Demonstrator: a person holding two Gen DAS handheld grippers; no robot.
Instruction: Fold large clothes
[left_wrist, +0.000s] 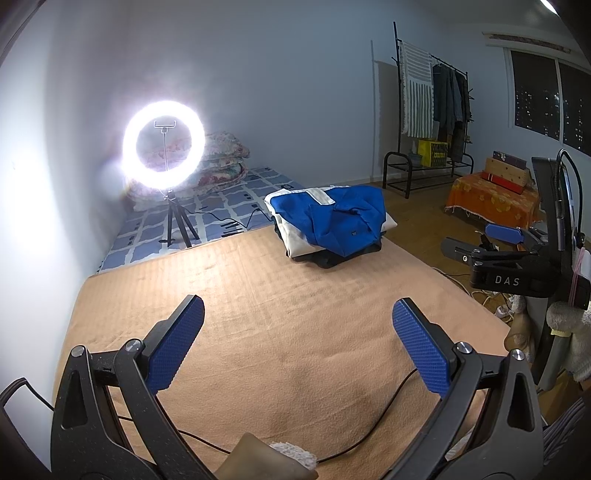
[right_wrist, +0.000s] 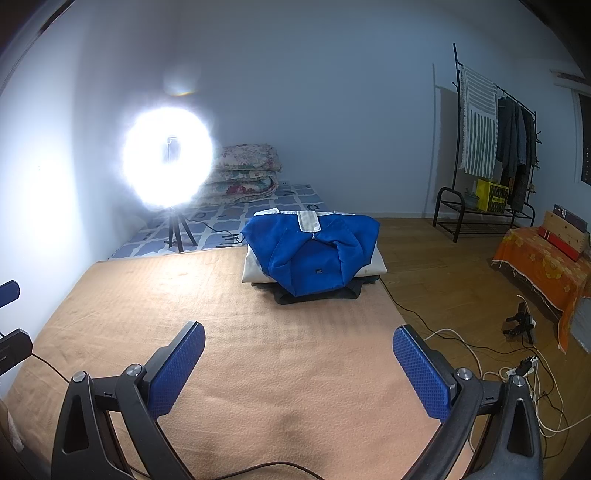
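Blue-and-white garment (right_wrist: 314, 254), folded, sits on top of a dark folded piece (right_wrist: 317, 293) at the far end of the peach blanket (right_wrist: 240, 350), toward its right edge. Stack is well apart from both tools. Left gripper (left_wrist: 298, 341) jaws spread wide, nothing between them, hovering over bare blanket at the near end. Right gripper (right_wrist: 298, 369) same: jaws spread, empty, over the blanket's near right part. Black cable (left_wrist: 369, 428) runs across the blanket near the left gripper. Ring light (left_wrist: 164, 146) on a tripod is lit beyond the blanket, far left. Clothes rack (right_wrist: 491, 155) stands against the far right wall.
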